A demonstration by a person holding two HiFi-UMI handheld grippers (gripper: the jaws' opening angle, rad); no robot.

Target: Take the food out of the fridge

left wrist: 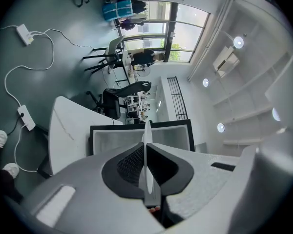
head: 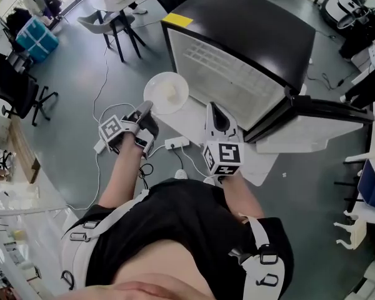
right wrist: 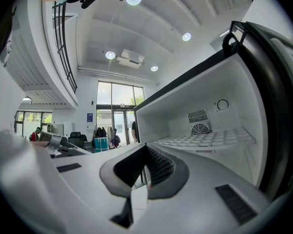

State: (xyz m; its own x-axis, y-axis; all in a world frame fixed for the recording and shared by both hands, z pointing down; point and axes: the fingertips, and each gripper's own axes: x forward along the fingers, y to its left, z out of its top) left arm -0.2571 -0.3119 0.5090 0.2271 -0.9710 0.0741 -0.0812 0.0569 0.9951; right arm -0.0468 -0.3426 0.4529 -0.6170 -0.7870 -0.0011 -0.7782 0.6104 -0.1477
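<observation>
In the head view a white plate [head: 165, 92] with a pale piece of food [head: 171, 93] on it hangs over the floor, left of the black fridge [head: 250, 30]. My left gripper [head: 145, 110] is shut on the plate's near rim. In the left gripper view the plate [left wrist: 147, 135] shows edge-on between the closed pads of the left gripper [left wrist: 146, 152], with the fridge's white inside [left wrist: 115, 141] behind it. My right gripper [head: 214, 109] is shut on nothing, just in front of the open fridge. The right gripper view has the right gripper [right wrist: 145, 147] facing the bare wire shelf [right wrist: 210, 139].
The fridge door [head: 325, 108] stands swung open to the right. A power strip [head: 177, 143] and cables lie on the floor by my feet. A chair [head: 115, 20] stands behind the plate, an office chair [head: 15, 89] and a blue crate [head: 37, 37] at the far left.
</observation>
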